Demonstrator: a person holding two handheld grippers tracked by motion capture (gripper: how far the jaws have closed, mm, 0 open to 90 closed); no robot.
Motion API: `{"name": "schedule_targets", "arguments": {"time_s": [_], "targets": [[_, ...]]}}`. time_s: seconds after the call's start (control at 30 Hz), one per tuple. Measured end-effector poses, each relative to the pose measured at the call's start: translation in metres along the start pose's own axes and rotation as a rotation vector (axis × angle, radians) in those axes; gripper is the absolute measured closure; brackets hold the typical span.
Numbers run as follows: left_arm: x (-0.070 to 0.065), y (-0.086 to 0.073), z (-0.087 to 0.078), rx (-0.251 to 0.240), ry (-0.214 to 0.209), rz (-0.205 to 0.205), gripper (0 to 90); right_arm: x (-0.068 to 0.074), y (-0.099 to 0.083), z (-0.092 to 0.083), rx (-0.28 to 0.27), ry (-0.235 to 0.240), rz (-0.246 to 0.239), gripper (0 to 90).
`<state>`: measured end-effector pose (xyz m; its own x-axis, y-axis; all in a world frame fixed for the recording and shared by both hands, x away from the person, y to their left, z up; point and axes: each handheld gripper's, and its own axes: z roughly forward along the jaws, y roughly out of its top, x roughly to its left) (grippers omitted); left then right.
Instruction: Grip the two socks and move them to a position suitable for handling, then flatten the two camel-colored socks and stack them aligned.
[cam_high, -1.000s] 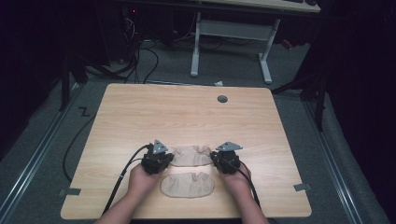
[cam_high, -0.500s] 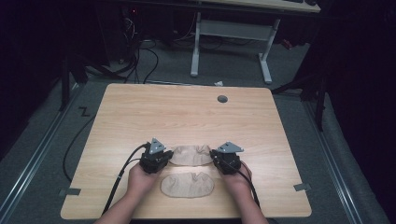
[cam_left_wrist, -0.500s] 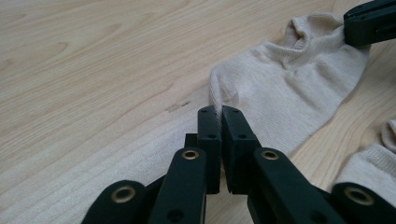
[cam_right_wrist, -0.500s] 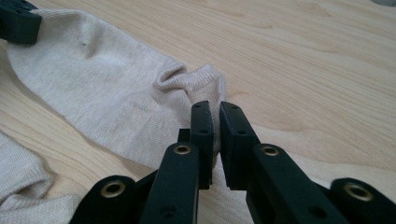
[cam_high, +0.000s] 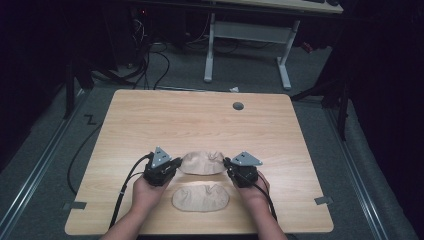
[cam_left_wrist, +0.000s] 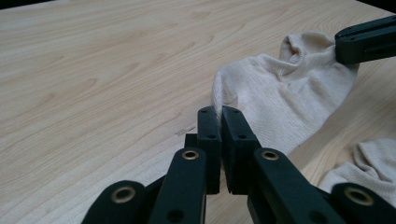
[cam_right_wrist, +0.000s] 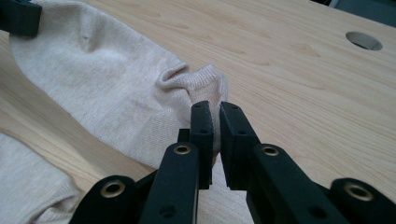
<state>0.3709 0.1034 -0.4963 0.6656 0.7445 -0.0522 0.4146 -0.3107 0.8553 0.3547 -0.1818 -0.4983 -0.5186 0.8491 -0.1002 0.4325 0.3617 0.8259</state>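
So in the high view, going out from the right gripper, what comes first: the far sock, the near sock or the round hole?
From the right gripper:
1. Far sock, pinched in its jaws, to its left.
2. Near sock, lower left, near the table edge.
3. Round hole, far up the table.

Far half of table (cam_high: 200, 117) lay bare, open passage save small round hole (cam_high: 238, 106) near far edge. Stretched sock (cam_high: 202, 163) spanned gap between left hand-held gripper (cam_high: 172, 165) and right hand-held gripper (cam_high: 229, 165). Second sock (cam_high: 200, 198) blocked near strip between hands, possibly touching neither. Outer table flanks were open.
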Motion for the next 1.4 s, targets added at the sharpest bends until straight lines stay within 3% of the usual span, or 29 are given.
{"name": "schedule_targets", "arguments": {"time_s": [0.2,0.3,0.63,0.83,1.03,1.1,1.3,1.4], "targets": [[-0.003,0.001,-0.008,-0.011,-0.008,0.012,86.5,0.003,0.002,-0.007,-0.017,-0.005,-0.005,84.3],[-0.004,0.000,-0.009,-0.012,-0.025,-0.006,86.5,0.006,0.004,-0.012,-0.027,-0.004,-0.026,84.3],[-0.005,0.000,-0.015,-0.014,-0.032,-0.011,86.5,0.007,0.005,-0.019,-0.047,-0.004,-0.039,84.3],[-0.010,0.000,-0.022,-0.011,-0.044,0.005,86.5,0.007,0.003,-0.030,-0.063,-0.005,-0.043,84.3],[-0.019,-0.007,-0.033,0.025,-0.067,0.049,86.5,0.011,-0.005,-0.050,-0.077,0.015,-0.045,84.3],[-0.021,-0.008,-0.038,0.024,-0.076,0.039,86.5,0.012,-0.006,-0.052,-0.076,0.016,-0.047,84.2],[-0.037,-0.009,-0.053,0.025,-0.074,0.064,86.5,0.029,-0.012,-0.069,-0.076,0.032,-0.112,84.3],[-0.042,-0.014,-0.060,0.034,-0.079,0.073,86.6,0.033,-0.017,-0.077,-0.077,0.047,-0.115,84.3]]}}
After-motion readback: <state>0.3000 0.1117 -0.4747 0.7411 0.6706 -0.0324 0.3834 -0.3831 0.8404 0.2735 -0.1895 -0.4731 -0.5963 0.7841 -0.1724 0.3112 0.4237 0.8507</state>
